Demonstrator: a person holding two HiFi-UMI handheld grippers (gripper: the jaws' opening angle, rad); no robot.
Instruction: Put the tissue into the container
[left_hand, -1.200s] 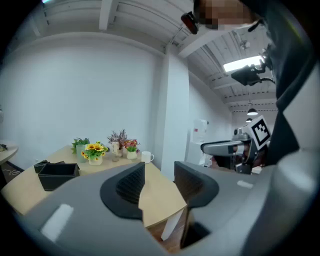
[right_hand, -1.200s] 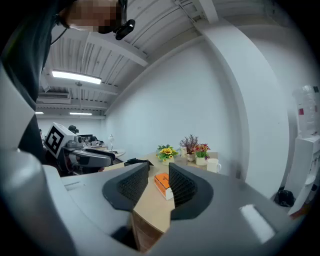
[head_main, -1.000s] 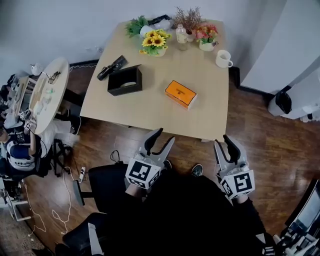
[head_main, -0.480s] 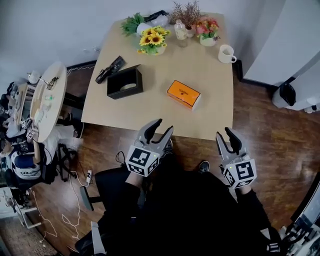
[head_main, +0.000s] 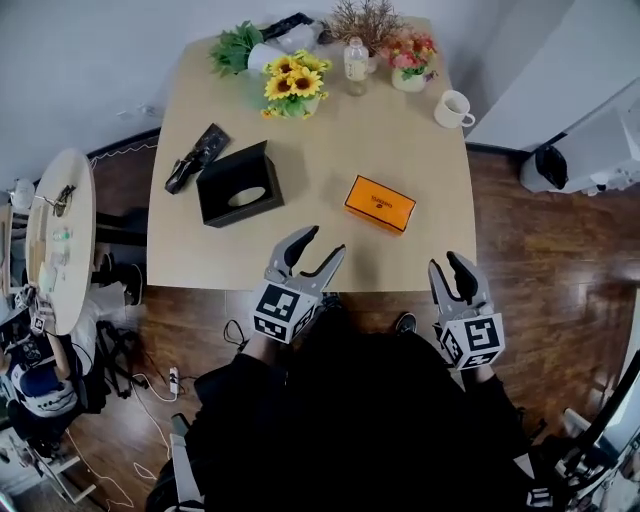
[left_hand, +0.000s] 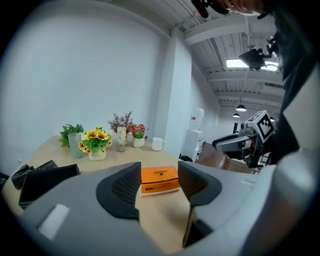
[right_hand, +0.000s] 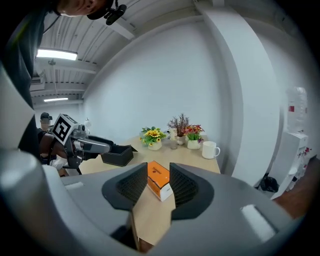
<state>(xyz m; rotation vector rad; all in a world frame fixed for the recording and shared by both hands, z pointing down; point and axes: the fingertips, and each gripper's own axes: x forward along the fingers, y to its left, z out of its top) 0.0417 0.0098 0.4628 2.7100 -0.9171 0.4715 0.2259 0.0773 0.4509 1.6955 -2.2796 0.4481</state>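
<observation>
An orange tissue box (head_main: 380, 203) lies on the wooden table (head_main: 420, 160), right of centre. The black open-topped container (head_main: 240, 184) stands to its left, something pale showing inside. My left gripper (head_main: 322, 243) hovers over the table's near edge; its jaws are opening and hold nothing. My right gripper (head_main: 445, 262) hangs just off the near edge, jaws apart and empty. In the left gripper view the tissue box (left_hand: 159, 179) shows beyond the left gripper (left_hand: 160, 167), the container (left_hand: 47, 181) to the left. The right gripper (right_hand: 158, 167) also faces the box (right_hand: 159, 181).
At the table's far end stand a sunflower pot (head_main: 290, 88), a bottle (head_main: 355, 65), pink flowers (head_main: 410, 60) and a white mug (head_main: 452, 108). A black object (head_main: 195, 158) lies beside the container. A round side table (head_main: 58, 240) and a seated person (head_main: 40, 390) are at left.
Both grippers have come forward to the table's near edge, and the table fills more of the head view. The left jaws stand wider apart than before.
</observation>
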